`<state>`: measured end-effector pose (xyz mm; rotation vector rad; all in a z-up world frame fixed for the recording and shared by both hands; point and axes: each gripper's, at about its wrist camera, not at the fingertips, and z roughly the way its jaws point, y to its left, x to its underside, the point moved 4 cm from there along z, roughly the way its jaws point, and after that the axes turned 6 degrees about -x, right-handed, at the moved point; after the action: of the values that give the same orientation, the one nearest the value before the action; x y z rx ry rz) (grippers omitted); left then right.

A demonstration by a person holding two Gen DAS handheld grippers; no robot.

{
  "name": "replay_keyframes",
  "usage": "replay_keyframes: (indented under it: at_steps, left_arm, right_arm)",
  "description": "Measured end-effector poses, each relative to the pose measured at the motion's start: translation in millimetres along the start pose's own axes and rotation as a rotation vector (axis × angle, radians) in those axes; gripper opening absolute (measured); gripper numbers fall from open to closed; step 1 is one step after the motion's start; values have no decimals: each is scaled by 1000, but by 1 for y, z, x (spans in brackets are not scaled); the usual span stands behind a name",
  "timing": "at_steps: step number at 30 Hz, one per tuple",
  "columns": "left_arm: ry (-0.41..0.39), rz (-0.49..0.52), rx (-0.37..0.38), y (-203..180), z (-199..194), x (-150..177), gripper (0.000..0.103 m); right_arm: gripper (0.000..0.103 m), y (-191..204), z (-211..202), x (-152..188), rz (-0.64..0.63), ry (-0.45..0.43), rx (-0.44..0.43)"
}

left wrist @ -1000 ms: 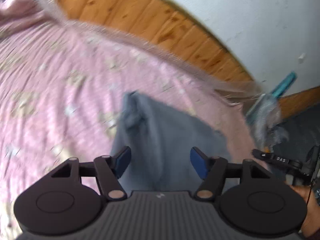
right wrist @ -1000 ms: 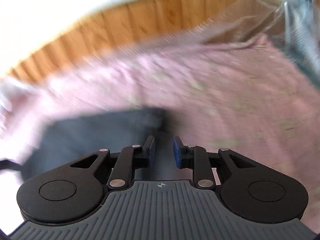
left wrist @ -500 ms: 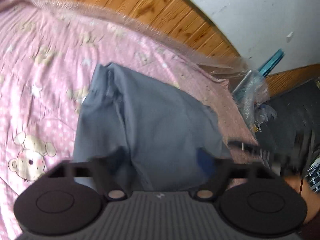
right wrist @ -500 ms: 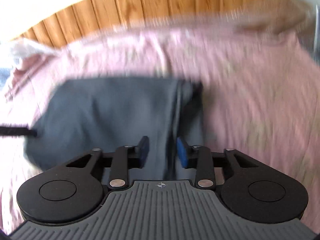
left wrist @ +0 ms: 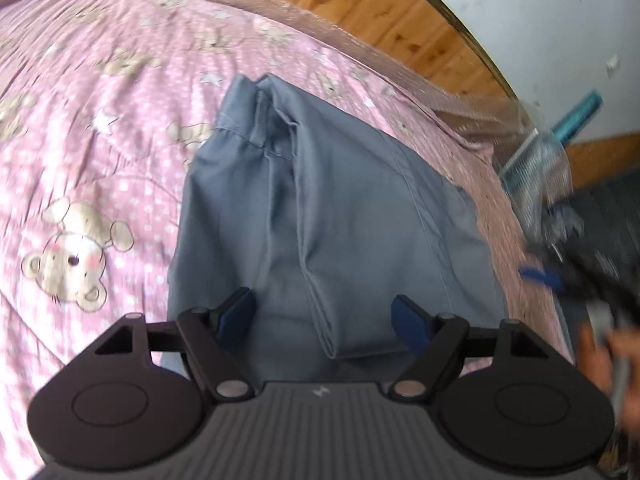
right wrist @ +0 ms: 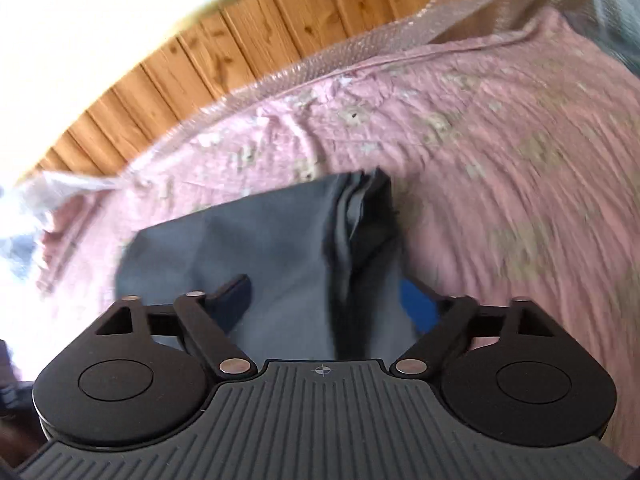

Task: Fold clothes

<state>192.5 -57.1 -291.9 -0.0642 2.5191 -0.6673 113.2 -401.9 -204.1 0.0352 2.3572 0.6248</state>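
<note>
We see a grey folded garment (left wrist: 340,216) lying on a bed with a pink bear-print sheet (left wrist: 88,128), filling the middle of the left wrist frame. Our left tool (left wrist: 324,316) hangs over its near edge, blue pads spread, jaws just narrowing a little, nothing pinched. Our right tool (right wrist: 328,300) stands over the same cloth at lower centre of its frame, jaws just opening wide, gripping nothing. Wood panelling (right wrist: 256,32) runs behind.

Nothing readable showed anywhere; only cartoon bears and stars were printed on the pink bedsheet (left wrist: 100,128).
</note>
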Motion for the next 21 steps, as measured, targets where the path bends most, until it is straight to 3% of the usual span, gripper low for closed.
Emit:
replay_keyframes:
  at_steps: [2,4,6,8,10,11,12,16,18,20,21]
  left_arm:
    - [-8,0,-21,-5,1,0,80]
    - [-14,9,-44,-10,1,2,83]
    - [-13,18,-68,-15,3,3,85]
    - [-7,23,-90,-21,4,5,85]
    - [-5,19,-111,-23,2,9,85]
    - [-7,12,-117,-23,1,12,85]
    - [-10,6,-123,-23,-1,15,85]
    - [-15,13,-171,-23,-14,25,86]
    - [-1,20,-236,-29,-27,36,86]
    - [16,27,-321,-36,-45,55,87]
    - [20,21,-350,-39,-55,68,88]
  right_arm:
    - [85,16,-12,32,-91,26,-25]
    - [83,28,-6,61,-280,100,-8]
    - [65,35,6,83,-501,189,37]
    - [62,27,13,83,-593,225,53]
    - [61,18,13,69,-571,229,76]
    - [50,14,8,65,-601,213,157]
    - [50,8,2,63,-602,203,195]
    - [52,-11,-26,57,-469,244,106]
    - [63,-7,-47,59,-417,250,60]
    - [89,-4,-58,64,-351,257,28]
    - [90,-4,-58,67,-323,259,32]
